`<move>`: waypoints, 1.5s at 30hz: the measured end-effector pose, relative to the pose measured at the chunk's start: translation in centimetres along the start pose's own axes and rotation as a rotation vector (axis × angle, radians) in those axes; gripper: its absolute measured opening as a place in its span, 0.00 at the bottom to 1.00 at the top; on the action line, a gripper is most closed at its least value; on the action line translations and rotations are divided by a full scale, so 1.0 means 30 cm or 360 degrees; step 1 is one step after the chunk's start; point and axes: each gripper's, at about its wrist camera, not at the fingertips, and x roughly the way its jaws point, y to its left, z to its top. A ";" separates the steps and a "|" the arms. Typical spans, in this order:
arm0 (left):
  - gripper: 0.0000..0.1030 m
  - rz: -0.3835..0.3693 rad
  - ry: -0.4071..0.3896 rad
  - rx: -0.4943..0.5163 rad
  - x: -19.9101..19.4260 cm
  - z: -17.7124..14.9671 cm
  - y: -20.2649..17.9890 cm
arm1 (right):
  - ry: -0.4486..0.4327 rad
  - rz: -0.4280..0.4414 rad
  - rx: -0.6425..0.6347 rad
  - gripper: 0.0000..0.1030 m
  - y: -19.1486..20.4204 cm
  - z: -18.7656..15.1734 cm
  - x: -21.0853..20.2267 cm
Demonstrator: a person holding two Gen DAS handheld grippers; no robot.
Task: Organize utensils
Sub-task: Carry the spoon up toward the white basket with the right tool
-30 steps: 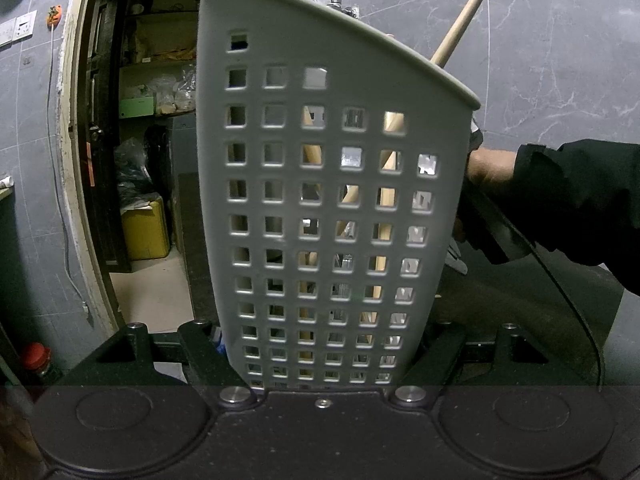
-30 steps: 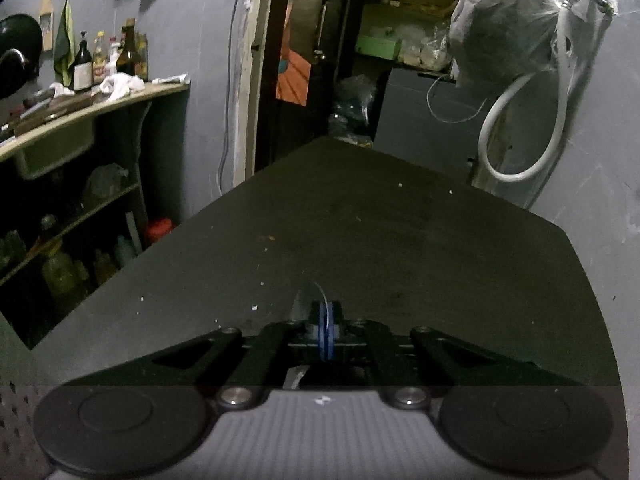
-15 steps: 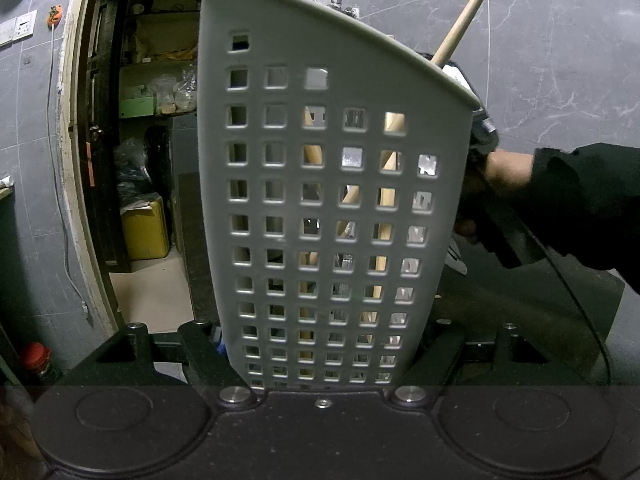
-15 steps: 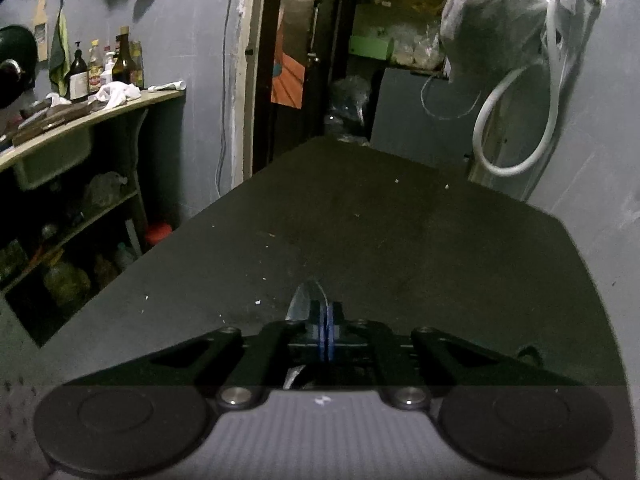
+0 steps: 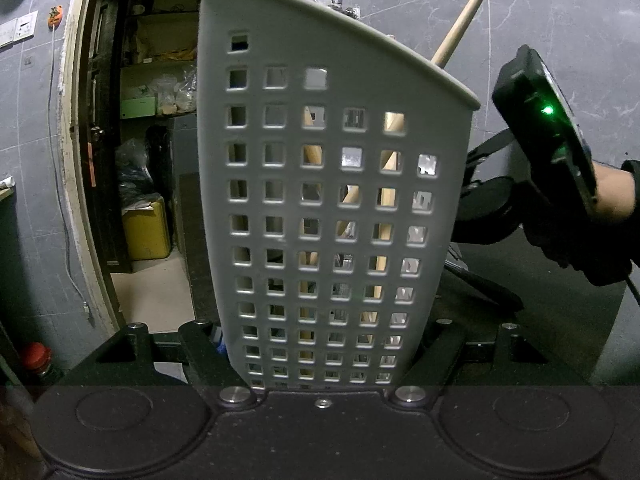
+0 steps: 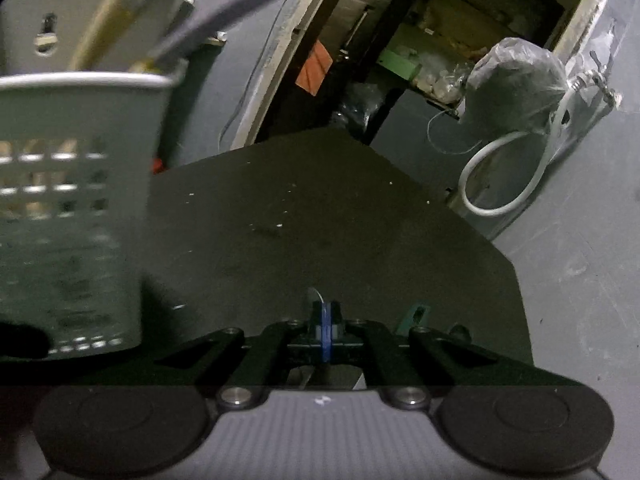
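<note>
**Basket held, one small utensil on its way in**

Our left gripper point(image 5: 320, 360) clamps the base of the tall grey perforated plastic utensil basket point(image 5: 328, 200), which stands upright on the dark tabletop point(image 6: 340, 220). Through its square holes we see pale wooden handles, one long wooden stick point(image 5: 466, 16) poking out over the rim.

Our right gripper point(image 6: 326, 334) is pressed together on a thin blue-edged utensil point(image 6: 326, 336); we cannot tell what kind it is. It hangs above the tabletop, just right of the basket point(image 6: 72, 208).

We judge the step in hand to be carrying this piece to the basket. Next we would need to lift it above the rim, tip it downward clear of the leaning handles, and let go only once it is inside.
</note>
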 end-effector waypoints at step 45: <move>0.74 0.0014 -0.0006 0.0004 -0.004 -0.002 -0.003 | -0.1127 -0.0082 0.0854 0.03 -0.407 0.125 -0.562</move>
